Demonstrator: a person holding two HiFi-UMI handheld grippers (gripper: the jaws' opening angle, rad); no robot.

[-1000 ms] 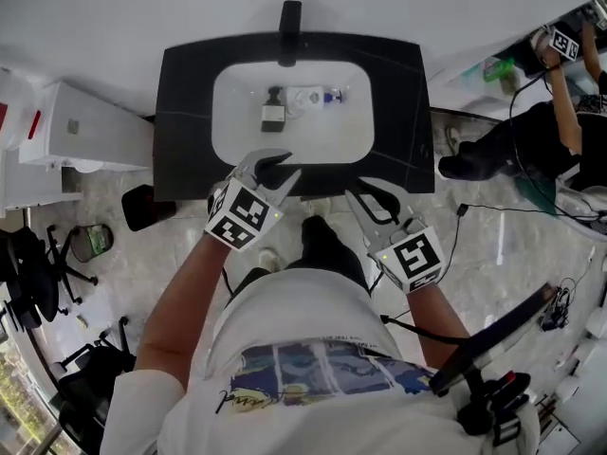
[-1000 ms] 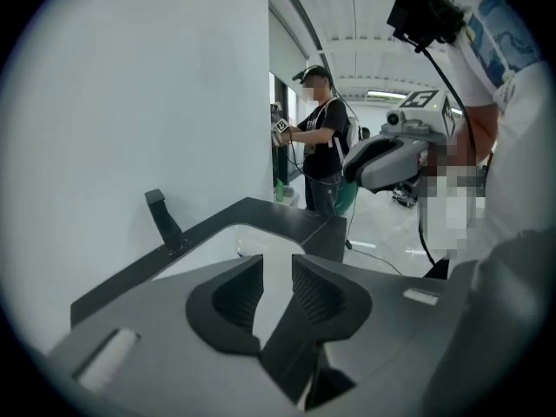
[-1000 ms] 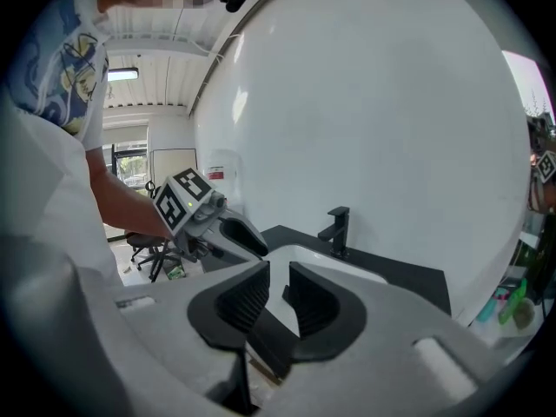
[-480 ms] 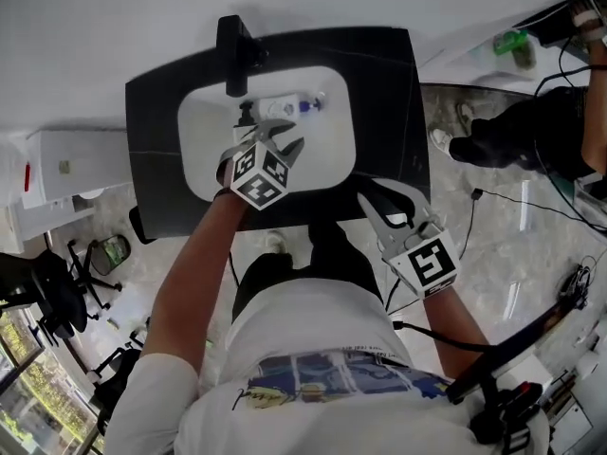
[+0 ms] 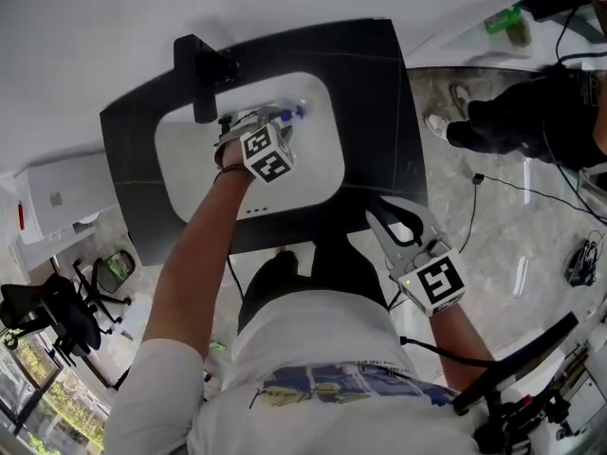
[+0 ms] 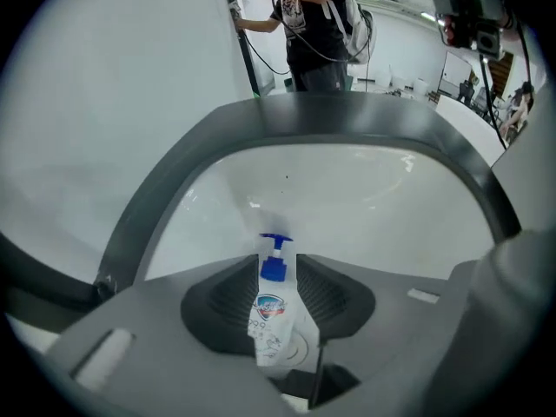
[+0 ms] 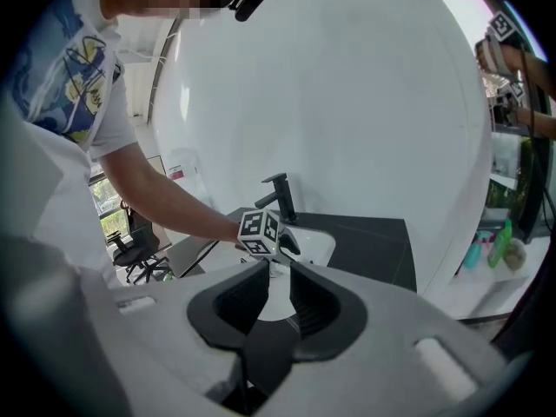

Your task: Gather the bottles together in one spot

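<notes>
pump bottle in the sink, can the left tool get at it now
Probably yes: the left tool has its jaws opening either side of the pump bottle, nothing blocking.

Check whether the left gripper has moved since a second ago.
Yes: left gripper went forward from the near rim of the basin toward the faucet; its jaws are opening, pump bottle between them.
</notes>
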